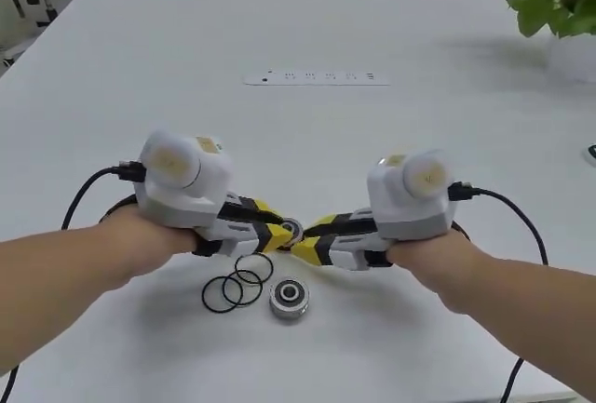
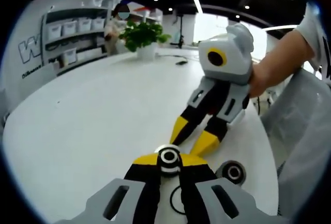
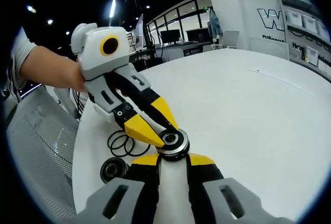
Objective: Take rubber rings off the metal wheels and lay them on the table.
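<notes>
At the lower centre of the head view, the left gripper [image 3: 161, 132] clamps a small silver metal wheel with a dark hub [image 1: 291, 229] between its yellow-tipped jaws, held just above the white table [image 1: 307, 142]. The right gripper [image 2: 193, 137] meets the wheel from the opposite side, jaws slightly parted; whether they pinch a ring cannot be told. Three thin black rubber rings [image 1: 244, 284] already lie overlapped below, just left of a second metal wheel [image 1: 290, 298], so the job looks well under way, with the held wheel probably still to finish.
</notes>
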`<action>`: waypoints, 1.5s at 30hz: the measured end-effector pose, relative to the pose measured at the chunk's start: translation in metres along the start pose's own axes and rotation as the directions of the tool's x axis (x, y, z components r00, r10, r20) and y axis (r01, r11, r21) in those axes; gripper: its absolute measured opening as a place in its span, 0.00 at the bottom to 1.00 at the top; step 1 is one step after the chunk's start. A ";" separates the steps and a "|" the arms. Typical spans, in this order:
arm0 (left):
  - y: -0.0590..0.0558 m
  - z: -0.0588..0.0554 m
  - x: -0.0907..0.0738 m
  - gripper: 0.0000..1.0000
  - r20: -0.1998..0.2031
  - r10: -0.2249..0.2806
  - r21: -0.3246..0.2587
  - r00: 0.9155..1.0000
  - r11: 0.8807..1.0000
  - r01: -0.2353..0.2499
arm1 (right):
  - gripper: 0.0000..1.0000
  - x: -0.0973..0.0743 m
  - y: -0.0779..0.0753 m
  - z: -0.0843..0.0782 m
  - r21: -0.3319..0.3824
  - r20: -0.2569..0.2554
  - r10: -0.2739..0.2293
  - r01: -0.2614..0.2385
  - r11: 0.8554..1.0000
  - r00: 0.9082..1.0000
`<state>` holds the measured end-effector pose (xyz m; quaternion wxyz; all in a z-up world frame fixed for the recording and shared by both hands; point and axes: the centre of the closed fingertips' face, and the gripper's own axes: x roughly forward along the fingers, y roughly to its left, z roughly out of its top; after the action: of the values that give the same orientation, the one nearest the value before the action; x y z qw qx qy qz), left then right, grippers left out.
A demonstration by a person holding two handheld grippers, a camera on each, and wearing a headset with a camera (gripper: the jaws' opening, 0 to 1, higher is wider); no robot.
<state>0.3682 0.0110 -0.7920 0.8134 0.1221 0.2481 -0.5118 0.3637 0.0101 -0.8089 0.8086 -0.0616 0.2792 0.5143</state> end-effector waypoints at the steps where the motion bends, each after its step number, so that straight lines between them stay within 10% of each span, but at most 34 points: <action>1: 0.000 0.000 0.000 0.14 0.000 -0.001 0.002 1.000 1.000 0.001 | 0.16 0.000 0.000 0.000 0.004 0.002 0.000 0.000 1.000 1.000; 24: 0.001 -0.001 -0.001 0.13 -0.001 0.020 -0.016 1.000 1.000 -0.020 | 0.01 -0.004 -0.001 -0.003 0.013 0.011 -0.005 0.005 1.000 1.000; 45: 0.001 0.000 0.000 0.12 -0.038 0.061 -0.017 0.997 0.998 -0.062 | 0.00 -0.013 -0.016 0.009 0.302 0.142 -0.070 0.025 0.953 0.987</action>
<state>0.3689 0.0114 -0.7915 0.8250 0.1320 0.2642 -0.4819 0.3771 -0.0042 -0.7982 0.8395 0.0938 0.2903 0.4497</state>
